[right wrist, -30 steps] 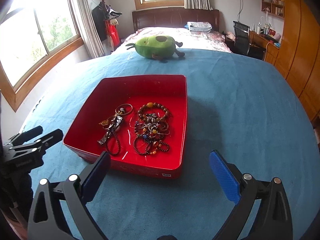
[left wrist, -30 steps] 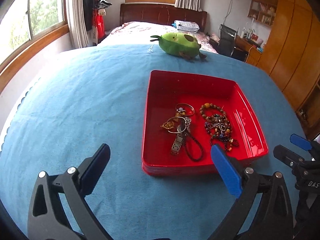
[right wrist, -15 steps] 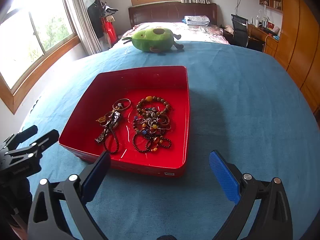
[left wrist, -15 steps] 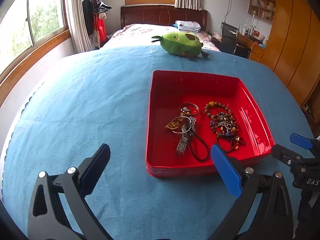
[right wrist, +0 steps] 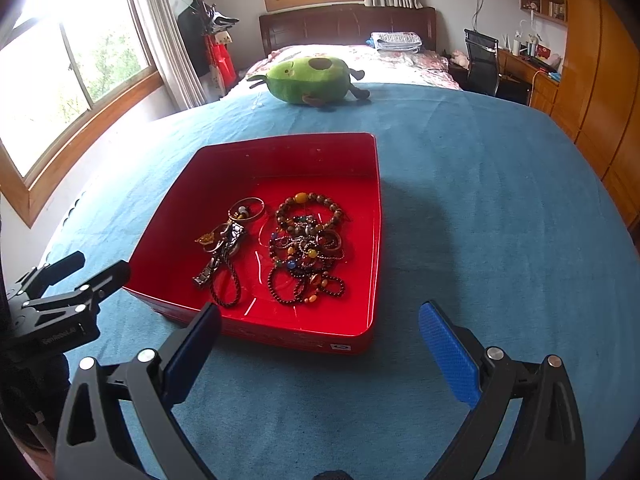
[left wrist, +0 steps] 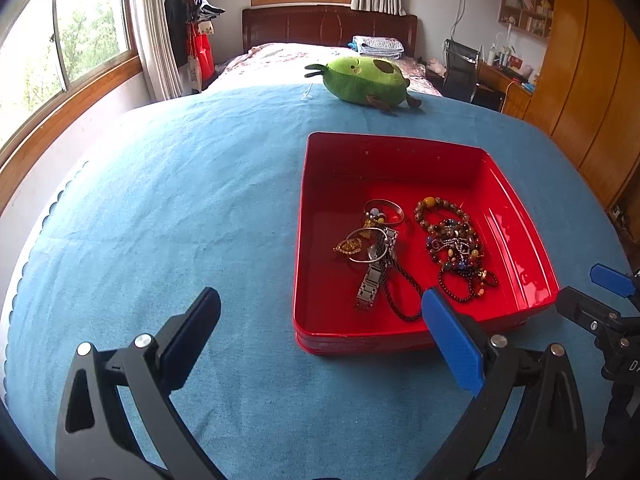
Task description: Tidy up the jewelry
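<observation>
Nearest the cameras, the left gripper [left wrist: 320, 330] and the right gripper [right wrist: 320, 340] both hang over the blue cloth [right wrist: 480, 208] with jaws spread wide and nothing between them, one at each near corner of the red tray [right wrist: 374, 184], probably poised to reach in. Inside lie the jewelry: a metal watch [left wrist: 374, 276], bangles and a dark cord on the left, a tangle of beaded bracelets [right wrist: 306, 252] on the right, grouped loosely. The tray's small white sticker [right wrist: 341, 347] is unreadable; beyond sits an avocado plush [right wrist: 308, 79].
</observation>
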`<state>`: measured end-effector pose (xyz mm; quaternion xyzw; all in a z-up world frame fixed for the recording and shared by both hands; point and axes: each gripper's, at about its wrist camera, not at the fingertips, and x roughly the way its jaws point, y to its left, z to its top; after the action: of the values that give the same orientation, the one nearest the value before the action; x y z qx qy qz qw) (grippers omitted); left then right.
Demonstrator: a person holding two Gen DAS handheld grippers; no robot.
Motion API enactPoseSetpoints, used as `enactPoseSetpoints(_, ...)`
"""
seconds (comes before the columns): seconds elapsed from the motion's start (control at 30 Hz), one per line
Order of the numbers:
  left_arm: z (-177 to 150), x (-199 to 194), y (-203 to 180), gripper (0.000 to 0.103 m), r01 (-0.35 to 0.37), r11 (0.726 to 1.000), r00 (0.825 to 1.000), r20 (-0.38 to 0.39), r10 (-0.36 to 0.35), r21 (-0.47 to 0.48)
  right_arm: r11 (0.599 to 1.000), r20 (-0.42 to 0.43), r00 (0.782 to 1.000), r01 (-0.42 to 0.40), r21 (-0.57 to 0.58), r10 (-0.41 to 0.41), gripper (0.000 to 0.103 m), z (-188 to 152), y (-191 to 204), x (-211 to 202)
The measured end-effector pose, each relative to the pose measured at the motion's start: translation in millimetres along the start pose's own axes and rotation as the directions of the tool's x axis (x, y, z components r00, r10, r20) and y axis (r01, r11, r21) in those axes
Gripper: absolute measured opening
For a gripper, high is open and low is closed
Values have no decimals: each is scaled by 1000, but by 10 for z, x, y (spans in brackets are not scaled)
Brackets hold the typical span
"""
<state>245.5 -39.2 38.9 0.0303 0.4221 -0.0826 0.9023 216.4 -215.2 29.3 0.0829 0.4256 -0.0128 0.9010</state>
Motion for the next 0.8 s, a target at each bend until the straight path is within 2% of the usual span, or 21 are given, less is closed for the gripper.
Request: enactPoseSetpoints(0.8, -11, -18, -1, 100, 3, 1000, 1000, -6, -3, 5, 1000, -6, 1000, -5, -4, 5, 99, -9, 25, 26)
